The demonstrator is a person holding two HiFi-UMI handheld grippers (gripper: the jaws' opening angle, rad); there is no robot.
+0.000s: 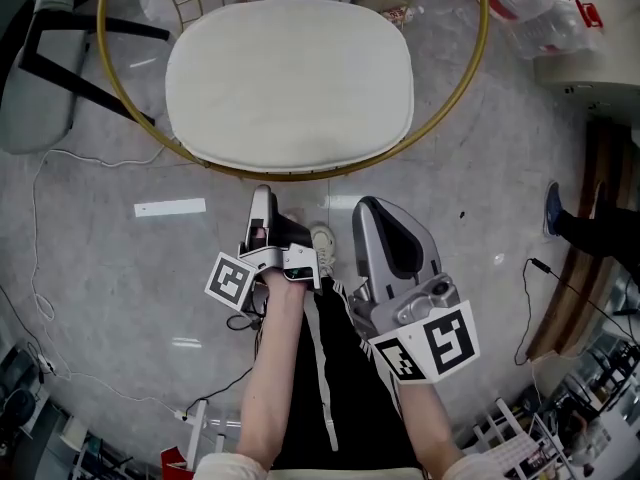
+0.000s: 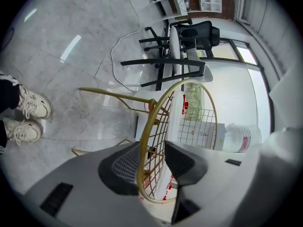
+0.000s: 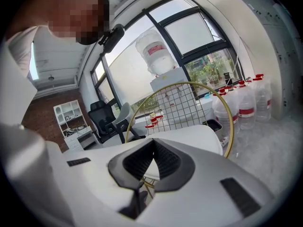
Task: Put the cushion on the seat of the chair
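**Cushion lies on the chair seat, both tongs held back**

The gold wire chair has a basket-like ring frame, and the white oval padded cushion fills its seat. The cushion lies flat, its long axis running left to right and its rounded near edge just inside the gold rim. At the far right stand clear plastic water bottles with red labels; what is in them cannot be made out. In the right gripper view an upturned water jug with a red label sits on a white dispenser by the tall dark-framed windows.

The left tongs hang just near of the chair rim. Their jaws stand a little apart and grip nothing; the gold ring only shows through the gap. The right tongs are beside them, to the right, with the jaw tips pressed together and nothing between them.

The floor is grey polished stone crossed by thin cables, with a white flat strip lying at the left. A black office chair stands beyond the gold chair.
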